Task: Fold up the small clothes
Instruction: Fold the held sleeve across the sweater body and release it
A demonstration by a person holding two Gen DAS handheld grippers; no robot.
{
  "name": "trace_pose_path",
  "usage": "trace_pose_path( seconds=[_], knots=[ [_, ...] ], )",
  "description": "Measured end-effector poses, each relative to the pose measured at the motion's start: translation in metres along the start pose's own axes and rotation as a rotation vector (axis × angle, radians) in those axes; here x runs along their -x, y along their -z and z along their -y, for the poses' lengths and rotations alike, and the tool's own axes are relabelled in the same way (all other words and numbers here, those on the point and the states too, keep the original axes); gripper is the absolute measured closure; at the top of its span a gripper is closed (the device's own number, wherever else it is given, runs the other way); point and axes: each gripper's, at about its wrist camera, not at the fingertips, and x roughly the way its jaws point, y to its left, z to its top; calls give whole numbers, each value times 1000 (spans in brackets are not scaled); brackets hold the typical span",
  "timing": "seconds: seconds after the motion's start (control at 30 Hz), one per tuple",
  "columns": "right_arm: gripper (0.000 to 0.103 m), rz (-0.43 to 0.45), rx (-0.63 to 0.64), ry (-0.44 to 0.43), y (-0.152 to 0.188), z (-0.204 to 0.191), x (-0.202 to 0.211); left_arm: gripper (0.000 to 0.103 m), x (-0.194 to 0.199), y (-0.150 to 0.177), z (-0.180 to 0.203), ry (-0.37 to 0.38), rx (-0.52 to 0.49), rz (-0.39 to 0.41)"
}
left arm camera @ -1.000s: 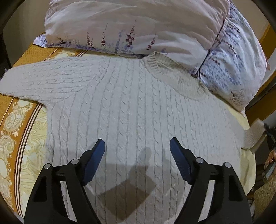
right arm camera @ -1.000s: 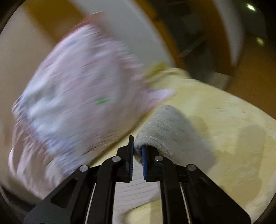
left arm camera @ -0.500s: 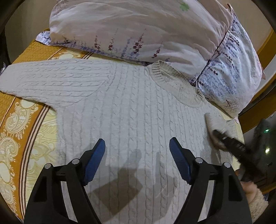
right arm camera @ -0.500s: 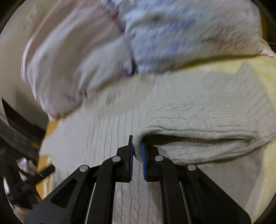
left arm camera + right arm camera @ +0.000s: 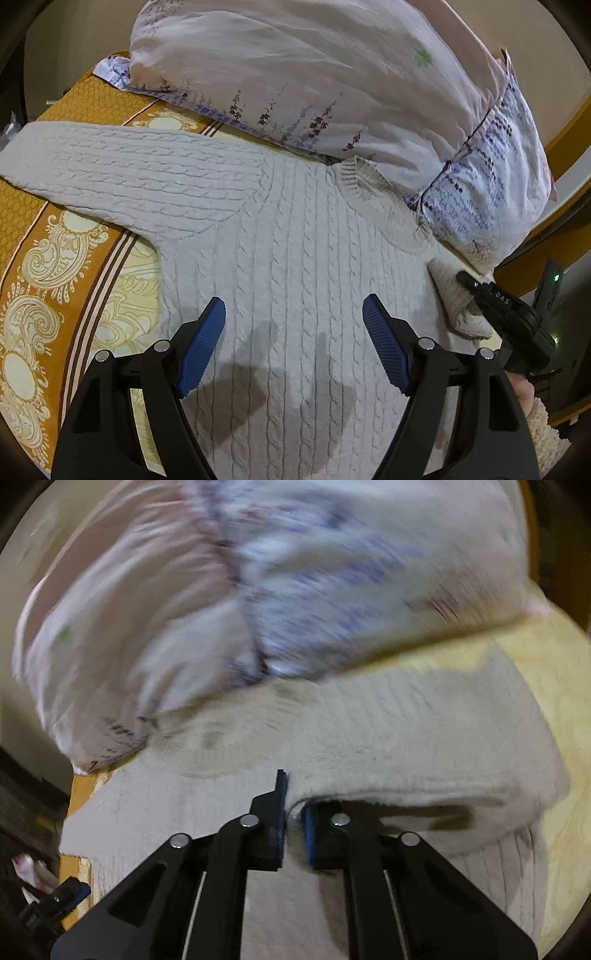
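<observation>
A cream cable-knit sweater point(image 5: 295, 258) lies flat on the bed, collar toward the pillows, its left sleeve point(image 5: 110, 173) spread out to the left. My left gripper point(image 5: 293, 339) is open and empty, hovering over the sweater's lower body. My right gripper point(image 5: 293, 812) is shut on the cuff of the right sleeve point(image 5: 406, 746) and holds it folded over the sweater's body. It also shows in the left wrist view point(image 5: 461, 280) at the right, with the sleeve cuff point(image 5: 450, 295) in it.
Two floral pillows point(image 5: 332, 81) lie at the head of the bed, touching the collar. The orange and cream patterned bedspread point(image 5: 44, 266) shows on the left. The bed's right edge point(image 5: 565, 686) is near the folded sleeve.
My right gripper has carried the sleeve cuff from the bed's right edge inward over the sweater's body. The left gripper has stayed open, its view drifting slightly.
</observation>
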Motion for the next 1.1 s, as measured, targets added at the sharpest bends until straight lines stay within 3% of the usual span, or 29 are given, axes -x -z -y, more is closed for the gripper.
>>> trace_pose_path(
  seconds=[0.1,0.2,0.27,0.37,0.47,0.53,0.6,0.7,0.8,0.83,0.9,1.03,1.1],
  knots=[
    [96,-1,103,-67,4,-44,-5,25,-2,-4,-2,41,29,0],
    [88,-131,245,-138,27,-91,-31,27,-5,-8,-5,84,66,-6],
    [63,-224,331,-141,48,-107,-48,29,-9,-9,-5,100,83,-15],
    [41,-252,346,-193,64,-104,-40,34,-16,-10,-4,133,94,-41],
    [32,-226,294,-283,62,-86,-21,35,-29,-11,3,161,87,-80],
    [23,-181,284,-291,58,-78,-11,35,-37,-12,7,178,85,-97],
    [23,-182,261,-254,50,-76,-15,35,-45,-14,10,185,94,-117],
    [29,-208,88,-281,33,-59,-24,35,-48,-17,13,201,106,-125],
    [65,-292,-68,-334,30,-37,-33,35,-43,-19,12,189,89,-114],
    [69,-319,-116,-347,33,-30,-34,35,-41,-19,10,186,88,-111],
    [69,-367,-233,-393,38,-19,-40,35,-35,-20,3,175,87,-100],
    [66,-294,-269,-314,27,-18,-45,35,-27,-22,-13,159,106,-88],
    [78,-225,-247,-255,12,-26,-49,35,-22,-23,-22,161,124,-75]
  ],
)
